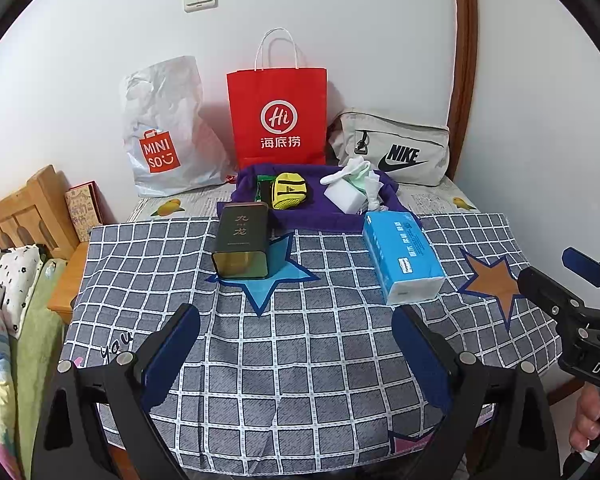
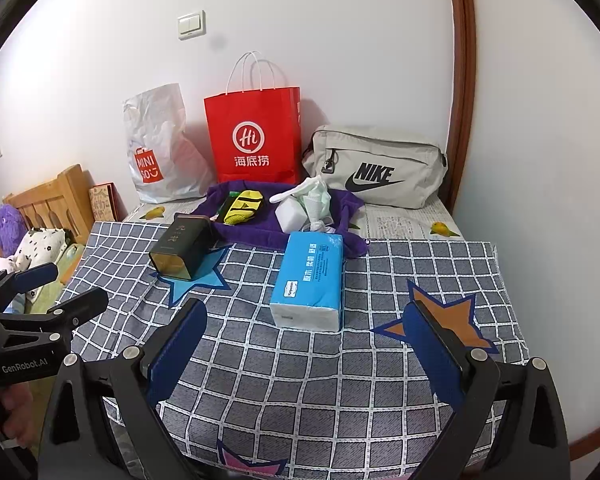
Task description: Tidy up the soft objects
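A blue tissue pack [image 1: 402, 256] [image 2: 310, 280] lies on the checked cloth [image 1: 292, 344] [image 2: 320, 368]. Behind it a purple towel [image 1: 312, 212] [image 2: 256, 232] carries a yellow mesh pouch [image 1: 289, 191] [image 2: 242, 206], a white sponge block [image 1: 344, 196] [image 2: 290, 213] and crumpled white and green soft items [image 1: 364, 178] [image 2: 316, 198]. A dark tea tin [image 1: 242, 242] [image 2: 184, 248] lies on a blue star. My left gripper [image 1: 296, 352] is open and empty, hovering over the cloth's near part. My right gripper [image 2: 306, 350] is open and empty, just short of the tissue pack.
A MINISO plastic bag [image 1: 164, 132] [image 2: 160, 148], a red paper bag [image 1: 278, 112] [image 2: 254, 136] and a grey Nike pouch [image 1: 396, 148] [image 2: 376, 168] stand against the wall. A wooden bed frame [image 1: 32, 208] with bedding lies left. A brown door frame [image 1: 464, 60] stands right.
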Available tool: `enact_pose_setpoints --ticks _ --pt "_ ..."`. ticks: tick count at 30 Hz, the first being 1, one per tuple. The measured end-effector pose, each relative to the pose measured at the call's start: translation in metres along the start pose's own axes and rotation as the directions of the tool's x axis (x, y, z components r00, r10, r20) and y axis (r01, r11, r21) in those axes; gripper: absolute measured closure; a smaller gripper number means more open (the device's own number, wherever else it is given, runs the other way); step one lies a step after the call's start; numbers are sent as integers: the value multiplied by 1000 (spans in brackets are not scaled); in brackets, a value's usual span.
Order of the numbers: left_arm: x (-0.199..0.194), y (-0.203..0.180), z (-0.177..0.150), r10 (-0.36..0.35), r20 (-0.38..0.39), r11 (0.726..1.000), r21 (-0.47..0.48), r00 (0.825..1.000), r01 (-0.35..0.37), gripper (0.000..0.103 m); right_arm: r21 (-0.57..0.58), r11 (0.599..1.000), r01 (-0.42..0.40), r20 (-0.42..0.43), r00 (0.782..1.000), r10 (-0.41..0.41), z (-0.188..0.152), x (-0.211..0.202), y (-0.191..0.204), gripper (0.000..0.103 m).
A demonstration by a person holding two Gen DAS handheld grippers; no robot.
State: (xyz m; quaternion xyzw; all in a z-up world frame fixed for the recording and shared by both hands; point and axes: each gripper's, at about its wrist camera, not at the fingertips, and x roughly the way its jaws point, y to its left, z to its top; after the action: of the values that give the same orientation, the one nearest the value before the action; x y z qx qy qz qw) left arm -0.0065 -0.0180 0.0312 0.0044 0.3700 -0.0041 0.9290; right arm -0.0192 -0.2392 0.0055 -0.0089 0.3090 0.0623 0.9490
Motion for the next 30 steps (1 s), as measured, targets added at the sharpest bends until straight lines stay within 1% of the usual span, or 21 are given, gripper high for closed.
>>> enact_pose_setpoints --ticks 30 --pt "0 2 1 3 -7 1000 0 1000 -3 6 -6 1000 -8 -4 1000 8 2 3 2 5"
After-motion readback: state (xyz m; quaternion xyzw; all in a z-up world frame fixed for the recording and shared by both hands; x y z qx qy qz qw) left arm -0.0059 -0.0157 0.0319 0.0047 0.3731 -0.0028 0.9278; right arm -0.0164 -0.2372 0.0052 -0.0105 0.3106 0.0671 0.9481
